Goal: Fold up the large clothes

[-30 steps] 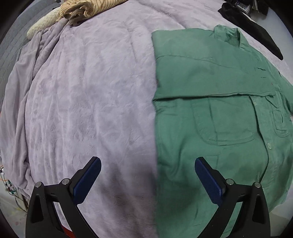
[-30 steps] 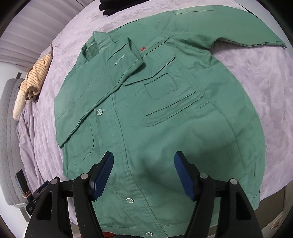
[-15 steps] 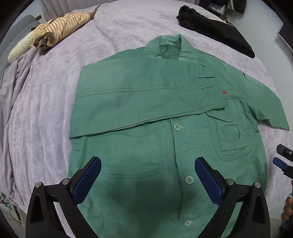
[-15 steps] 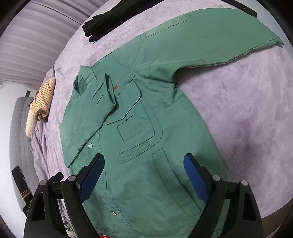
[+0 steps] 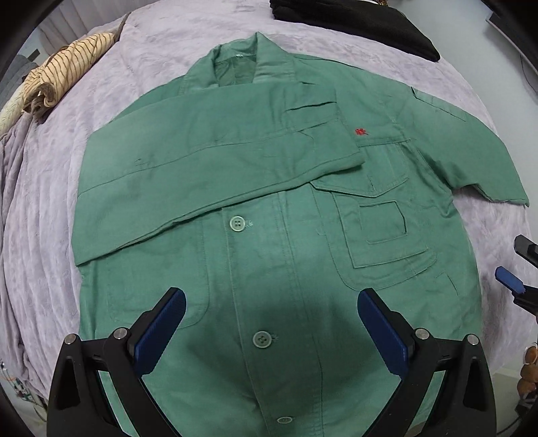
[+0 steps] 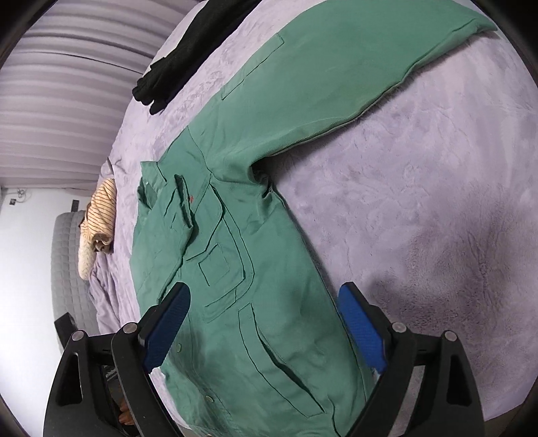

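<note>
Left wrist view: the green shirt point(image 5: 269, 208) lies flat on the purple blanket point(image 5: 43, 235); one sleeve is folded across its chest; a tiny red mark point(image 5: 361, 132) at 1 o'clock is too small to read; the left gripper point(image 5: 270, 331) stands wide with nothing held. Right wrist view: the right gripper point(image 6: 265, 331) is wide and empty above the shirt's hem; the other sleeve point(image 6: 336, 67) stretches toward 1 o'clock; a black cloth point(image 6: 188, 57) lies at 11 o'clock.

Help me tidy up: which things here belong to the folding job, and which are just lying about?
Job: green shirt, left hand-held gripper, right hand-held gripper, both open.
Lying about: striped cloth, black garment, lilac blanket.
</note>
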Demonstrator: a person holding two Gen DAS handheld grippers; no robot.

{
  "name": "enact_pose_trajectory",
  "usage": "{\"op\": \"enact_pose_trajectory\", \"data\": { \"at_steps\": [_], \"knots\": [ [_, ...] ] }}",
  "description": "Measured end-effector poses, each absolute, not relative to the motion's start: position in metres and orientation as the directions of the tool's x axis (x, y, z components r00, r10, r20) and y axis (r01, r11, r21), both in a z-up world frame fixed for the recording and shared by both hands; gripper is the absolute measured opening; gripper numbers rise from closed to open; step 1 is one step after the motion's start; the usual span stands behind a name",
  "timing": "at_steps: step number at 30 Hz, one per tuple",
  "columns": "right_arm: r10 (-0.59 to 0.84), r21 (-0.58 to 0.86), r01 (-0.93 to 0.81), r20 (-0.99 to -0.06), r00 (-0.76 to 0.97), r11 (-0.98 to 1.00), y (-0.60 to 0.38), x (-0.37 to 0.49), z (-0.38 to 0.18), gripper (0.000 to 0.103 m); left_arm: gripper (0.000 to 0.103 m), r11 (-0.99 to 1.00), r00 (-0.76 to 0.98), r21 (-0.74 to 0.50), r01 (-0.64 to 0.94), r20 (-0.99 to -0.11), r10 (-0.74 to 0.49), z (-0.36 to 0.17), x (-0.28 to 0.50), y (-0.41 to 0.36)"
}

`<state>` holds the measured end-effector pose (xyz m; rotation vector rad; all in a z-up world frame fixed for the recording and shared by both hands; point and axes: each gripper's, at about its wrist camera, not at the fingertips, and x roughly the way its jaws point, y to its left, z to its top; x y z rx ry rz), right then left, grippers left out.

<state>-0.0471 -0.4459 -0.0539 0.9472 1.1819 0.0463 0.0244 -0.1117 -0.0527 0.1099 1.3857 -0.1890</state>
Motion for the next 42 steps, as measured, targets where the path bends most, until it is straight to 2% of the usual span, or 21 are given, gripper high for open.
{"op": "enact_pose_trajectory", "data": {
  "at_steps": [4, 14, 20, 23, 36, 37, 38, 39, 40, 42],
  "knots": [
    [0.517, 0.692, 0.442, -0.721, 0.461, 0.571, -0.458, -0.046, -0.06, 0.092, 0.102, 0.978, 0.168, -0.038, 0.203, -0.983, -0.073, -0.058, 0.028, -0.124],
    [0.463, 0.681, 0.438, -0.726, 0.508, 0.588, -0.489, -0.027, -0.059, 0.092, 0.102, 0.973, 0.174, -0.003, 0.233, -0.984, -0.045, -0.063, 0.042, -0.157],
    [0.397, 0.723, 0.522, -0.688, 0.607, 0.453, -0.563, -0.023, -0.072, 0.092, 0.102, 0.974, 0.108, -0.03, 0.224, -0.993, -0.055, -0.083, 0.057, -0.169],
    [0.371, 0.739, 0.554, -0.673, 0.64, 0.384, -0.595, -0.022, -0.082, 0.092, 0.102, 0.971, 0.135, -0.022, 0.238, -0.989, -0.056, -0.083, 0.06, -0.178],
    [0.281, 0.841, 0.517, -0.542, 0.792, 0.163, -0.668, 0.019, -0.105, 0.091, 0.102, 0.972, 0.199, -0.063, 0.227, -0.974, -0.11, -0.085, 0.093, -0.211],
    [0.277, 0.847, 0.512, -0.532, 0.801, 0.144, -0.67, 0.02, -0.106, 0.087, 0.102, 0.974, 0.196, -0.069, 0.217, -0.974, -0.113, -0.086, 0.096, -0.211],
    [0.272, 0.851, 0.51, -0.524, 0.807, 0.126, -0.673, 0.02, -0.107, 0.064, 0.102, 0.975, 0.193, -0.068, 0.211, -0.975, -0.11, -0.087, 0.097, -0.21],
    [0.274, 0.853, 0.512, -0.518, 0.81, 0.101, -0.677, 0.022, -0.11, 0.021, 0.102, 0.976, 0.193, -0.063, 0.207, -0.976, -0.104, -0.088, 0.098, -0.209],
    [0.282, 0.859, 0.507, -0.506, 0.815, 0.077, -0.679, 0.023, -0.113, 0.003, 0.102, 0.978, 0.196, -0.054, 0.204, -0.976, -0.095, -0.089, 0.1, -0.21],
    [0.279, 0.87, 0.489, -0.487, 0.828, 0.07, -0.679, 0.027, -0.112, 0.004, 0.102, 0.979, 0.203, -0.044, 0.2, -0.975, -0.086, -0.088, 0.105, -0.205]
  ]
}}
